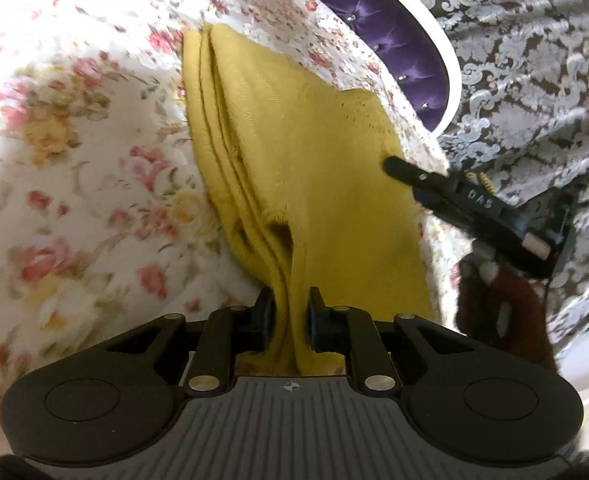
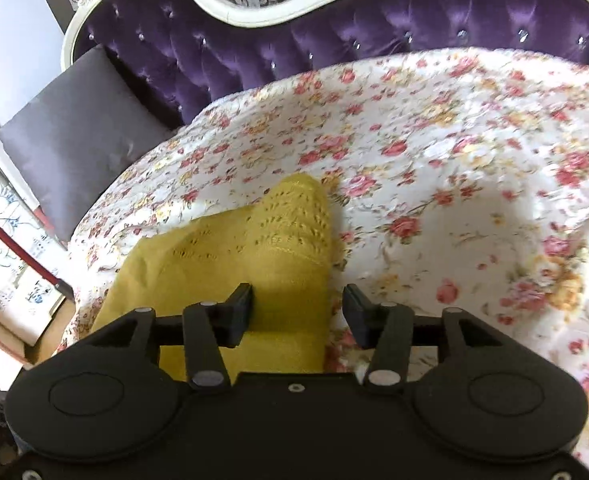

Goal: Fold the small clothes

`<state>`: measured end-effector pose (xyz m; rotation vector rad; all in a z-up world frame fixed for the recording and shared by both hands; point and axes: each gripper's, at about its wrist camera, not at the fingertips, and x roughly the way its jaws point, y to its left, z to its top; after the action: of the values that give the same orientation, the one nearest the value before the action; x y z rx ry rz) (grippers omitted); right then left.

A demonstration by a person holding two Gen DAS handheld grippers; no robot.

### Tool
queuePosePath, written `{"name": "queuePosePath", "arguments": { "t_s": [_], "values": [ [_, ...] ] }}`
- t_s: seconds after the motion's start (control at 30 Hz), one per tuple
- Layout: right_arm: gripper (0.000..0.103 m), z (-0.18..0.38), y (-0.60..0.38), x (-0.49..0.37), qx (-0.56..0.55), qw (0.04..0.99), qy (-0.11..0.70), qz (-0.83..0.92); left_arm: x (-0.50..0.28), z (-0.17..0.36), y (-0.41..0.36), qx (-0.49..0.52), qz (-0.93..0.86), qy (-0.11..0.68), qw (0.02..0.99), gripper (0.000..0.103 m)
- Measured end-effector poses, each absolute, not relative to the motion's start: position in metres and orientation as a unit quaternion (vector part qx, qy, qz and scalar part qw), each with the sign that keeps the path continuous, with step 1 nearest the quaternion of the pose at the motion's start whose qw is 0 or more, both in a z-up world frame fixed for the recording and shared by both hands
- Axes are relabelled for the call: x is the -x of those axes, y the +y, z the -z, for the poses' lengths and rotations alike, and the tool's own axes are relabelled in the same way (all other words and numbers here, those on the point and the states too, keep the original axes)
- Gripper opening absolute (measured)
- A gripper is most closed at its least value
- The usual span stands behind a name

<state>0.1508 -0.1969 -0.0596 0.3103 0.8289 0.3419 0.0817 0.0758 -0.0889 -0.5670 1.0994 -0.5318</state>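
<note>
My left gripper [image 1: 290, 320] pinches a bunched edge of the soft mustard-yellow knitted garment [image 1: 294, 160] trailing ahead over the floral bedspread [image 1: 74, 120], my right gripper [image 2: 297, 312] gapes empty above it — light, limp, stretchy, best taken by a hemmed corner.

A mustard-yellow knitted garment [image 1: 302, 152] is folded lengthwise into a long, narrow bundle, its stacked edges running as parallel ridges down one side. It lies on the bed's floral cover [image 1: 74, 120], near the edge by the purple tufted headboard. One end is gathered into a tight bunch and lifted off the bed; the other end, with an openwork eyelet pattern, rests flat.
</note>
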Motion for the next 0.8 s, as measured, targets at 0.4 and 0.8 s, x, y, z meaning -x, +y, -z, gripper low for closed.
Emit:
{"name": "queuePosePath", "arguments": {
  "t_s": [0.4, 0.8],
  "values": [
    [0.029, 0.023, -0.167, -0.131, -0.037, 0.93, 0.298, -0.211, -0.086, 0.001, 0.06, 0.103, 0.144, 0.351, 0.919, 0.017],
    [0.018, 0.078, -0.141, -0.187, 0.051, 0.924, 0.333, -0.182, -0.159, 0.072, 0.032, 0.019, 0.074, 0.366, 0.928, 0.019]
  ]
}}
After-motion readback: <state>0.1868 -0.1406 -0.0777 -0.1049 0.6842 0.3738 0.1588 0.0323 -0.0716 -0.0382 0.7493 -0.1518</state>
